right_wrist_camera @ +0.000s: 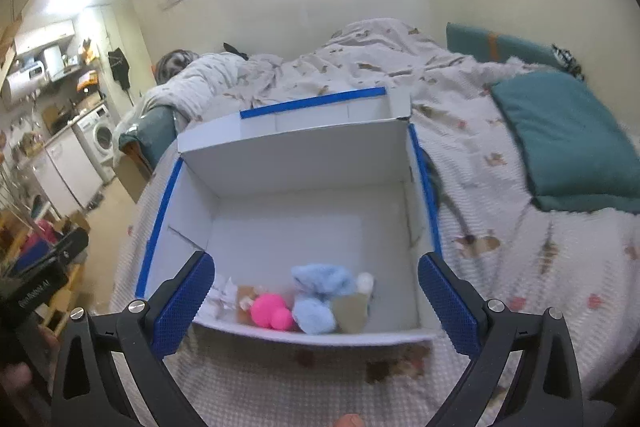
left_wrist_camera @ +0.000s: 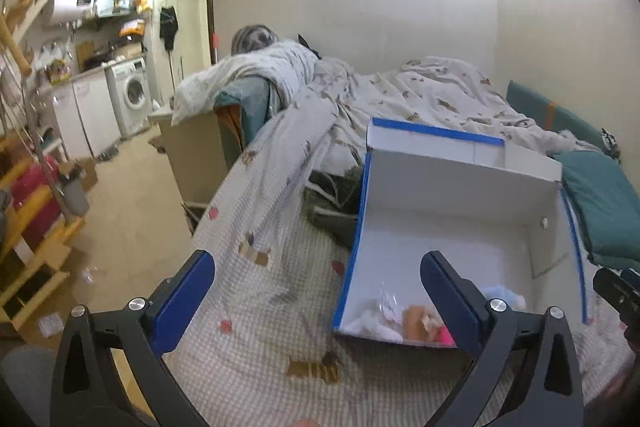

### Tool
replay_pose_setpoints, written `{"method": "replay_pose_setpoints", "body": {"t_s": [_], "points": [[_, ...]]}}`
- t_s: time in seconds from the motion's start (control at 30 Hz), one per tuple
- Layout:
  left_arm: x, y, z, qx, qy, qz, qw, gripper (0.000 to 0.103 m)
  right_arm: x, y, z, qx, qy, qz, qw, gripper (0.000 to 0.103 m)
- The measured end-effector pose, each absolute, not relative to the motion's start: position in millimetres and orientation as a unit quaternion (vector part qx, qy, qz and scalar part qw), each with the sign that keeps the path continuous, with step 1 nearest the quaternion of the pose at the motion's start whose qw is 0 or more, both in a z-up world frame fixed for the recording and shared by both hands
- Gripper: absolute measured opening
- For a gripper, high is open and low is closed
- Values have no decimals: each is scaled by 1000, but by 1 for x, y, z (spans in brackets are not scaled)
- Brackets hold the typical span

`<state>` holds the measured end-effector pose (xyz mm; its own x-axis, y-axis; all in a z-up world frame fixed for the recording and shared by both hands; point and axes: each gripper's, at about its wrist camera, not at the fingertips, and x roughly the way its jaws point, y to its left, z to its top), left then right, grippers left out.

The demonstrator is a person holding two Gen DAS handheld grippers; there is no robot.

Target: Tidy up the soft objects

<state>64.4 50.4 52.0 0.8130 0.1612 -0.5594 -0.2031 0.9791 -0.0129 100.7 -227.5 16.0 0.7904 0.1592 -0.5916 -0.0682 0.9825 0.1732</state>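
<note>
- A bed [right_wrist_camera: 520, 267] covered in a pale checked sheet, with a rumpled patterned quilt [right_wrist_camera: 360, 67] bunched at its far end.
- A teal cushion [right_wrist_camera: 568, 139] lying on the bed, right of the box.
- An open white box [right_wrist_camera: 288, 163] with blue-taped edges, resting on the bed.
- Soft toys huddled against the box's near wall: a light blue plush [right_wrist_camera: 316, 299], then a pink plush [right_wrist_camera: 270, 311] on its left.
- Left gripper [left_wrist_camera: 316, 299] and right gripper [right_wrist_camera: 316, 301], both spread wide, holding nothing.

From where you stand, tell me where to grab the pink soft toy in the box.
Take the pink toy across its larger round lobe, coming down from above with the right gripper. It lies against the white box's near wall, with the light blue toy touching its right, so a side approach looks blocked.
</note>
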Motion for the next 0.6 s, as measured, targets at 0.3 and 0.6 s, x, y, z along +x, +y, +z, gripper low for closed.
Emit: {"method": "replay_pose_setpoints", "body": {"t_s": [0.3,0.6], "points": [[31,39,22,-63,358,32,931,103,62,-218,0,52,328,44,942,103],[25,19,5,-26,368,6,929,103,55,-213,-28,37,345,37,937,103]]}}
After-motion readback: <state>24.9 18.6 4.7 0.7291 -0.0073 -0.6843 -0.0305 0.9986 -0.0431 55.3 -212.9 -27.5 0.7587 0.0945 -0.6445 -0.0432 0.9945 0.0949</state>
